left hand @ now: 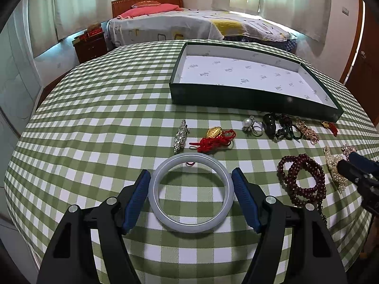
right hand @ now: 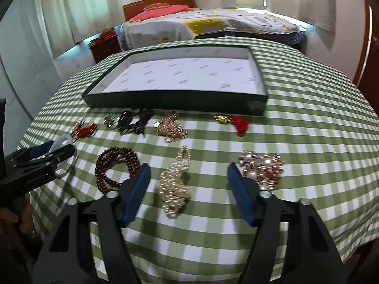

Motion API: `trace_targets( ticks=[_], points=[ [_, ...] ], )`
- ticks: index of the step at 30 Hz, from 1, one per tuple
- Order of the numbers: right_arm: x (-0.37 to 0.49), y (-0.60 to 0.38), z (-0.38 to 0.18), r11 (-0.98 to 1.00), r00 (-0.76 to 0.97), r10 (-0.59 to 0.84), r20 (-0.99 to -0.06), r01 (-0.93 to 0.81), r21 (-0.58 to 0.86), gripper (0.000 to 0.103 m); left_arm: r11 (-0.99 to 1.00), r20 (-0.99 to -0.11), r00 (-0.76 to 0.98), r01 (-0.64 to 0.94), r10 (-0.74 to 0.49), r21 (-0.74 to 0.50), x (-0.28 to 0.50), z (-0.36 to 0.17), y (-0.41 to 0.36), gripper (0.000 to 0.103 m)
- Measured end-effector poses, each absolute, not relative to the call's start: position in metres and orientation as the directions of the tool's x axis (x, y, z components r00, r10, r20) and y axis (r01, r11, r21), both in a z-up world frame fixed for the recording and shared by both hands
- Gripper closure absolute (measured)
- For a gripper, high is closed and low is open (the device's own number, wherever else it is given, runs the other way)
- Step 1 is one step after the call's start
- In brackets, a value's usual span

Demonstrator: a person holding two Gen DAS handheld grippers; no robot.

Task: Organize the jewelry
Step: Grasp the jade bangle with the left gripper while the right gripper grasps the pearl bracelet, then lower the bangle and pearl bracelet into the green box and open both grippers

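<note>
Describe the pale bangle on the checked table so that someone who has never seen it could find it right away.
Start at the dark green tray on the green checked tablecloth and come toward the near edge, past the row of small pieces. The bangle lies flat between the left gripper's open jaws. It is the only smooth, plain, grey-white ring; its neighbours are beaded, corded or metallic.

Repeated small grey marks printed across the white lining of the tray (left hand: pixel 248 75), too small and blurred to read in either view. Faint embossed lettering on the left tongs (right hand: pixel 62 151), illegible. No other text, numbers or signs legible.
</note>
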State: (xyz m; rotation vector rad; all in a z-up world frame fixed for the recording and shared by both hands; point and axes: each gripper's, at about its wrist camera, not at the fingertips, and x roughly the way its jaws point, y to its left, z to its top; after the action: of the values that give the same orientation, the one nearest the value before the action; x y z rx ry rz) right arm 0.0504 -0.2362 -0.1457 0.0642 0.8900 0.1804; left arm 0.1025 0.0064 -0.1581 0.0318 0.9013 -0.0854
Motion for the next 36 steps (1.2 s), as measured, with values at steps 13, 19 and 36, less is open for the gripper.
trace_targets(
  ticks=[13,19,36],
  points=[
    [0.047,-0.234,-0.15,0.976,0.597,0.213,-0.773,-0.171,0.136,0.082,0.995,-0.776,0.627,0.095,-0.063,-0.005,0.103,-0.157,0.005,0.035],
    [0.045,-0.239,-0.137,0.976,0.633,0.217,-0.743,-0.165,0.145,0.086,0.995,-0.748,0.661,0.096,-0.065,-0.001,0.103,-0.144,0.004,0.035],
    [0.069,-0.252,-0.09,0.973,0.721,0.228,-0.654,-0.155,0.169,0.086,0.991,-0.686,0.718,0.127,-0.117,-0.037,0.132,-0.106,-0.008,0.035]
  ],
)
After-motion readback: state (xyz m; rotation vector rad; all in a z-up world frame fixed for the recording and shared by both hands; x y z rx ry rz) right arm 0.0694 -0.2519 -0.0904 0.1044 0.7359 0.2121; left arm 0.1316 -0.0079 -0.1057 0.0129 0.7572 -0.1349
